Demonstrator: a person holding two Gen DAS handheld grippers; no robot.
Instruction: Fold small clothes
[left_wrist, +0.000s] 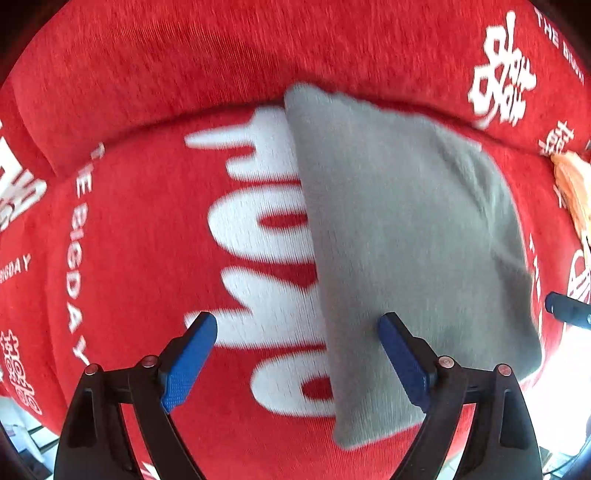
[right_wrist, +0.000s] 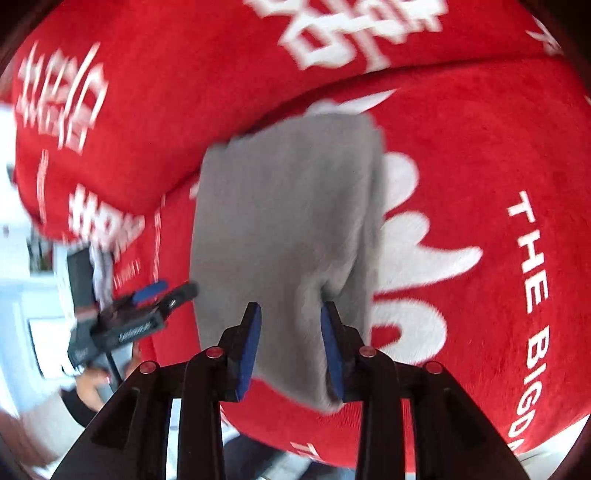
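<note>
Left gripper (left_wrist: 297, 363) jaws stood wide apart and empty, hovering over the near edge of one folded grey garment (left_wrist: 402, 236) on the red printed cover (left_wrist: 129, 229); right gripper (right_wrist: 290, 349) jaws stood partly apart with the garment's near end between them, pads not pressing. Only the left wrist view showed an orange cloth (left_wrist: 572, 184) at far right; only the right wrist view showed a hand (right_wrist: 90, 384) under the left gripper.

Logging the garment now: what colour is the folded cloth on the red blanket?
Plain grey, no print. The folded cloth shows best in the left wrist view.
</note>
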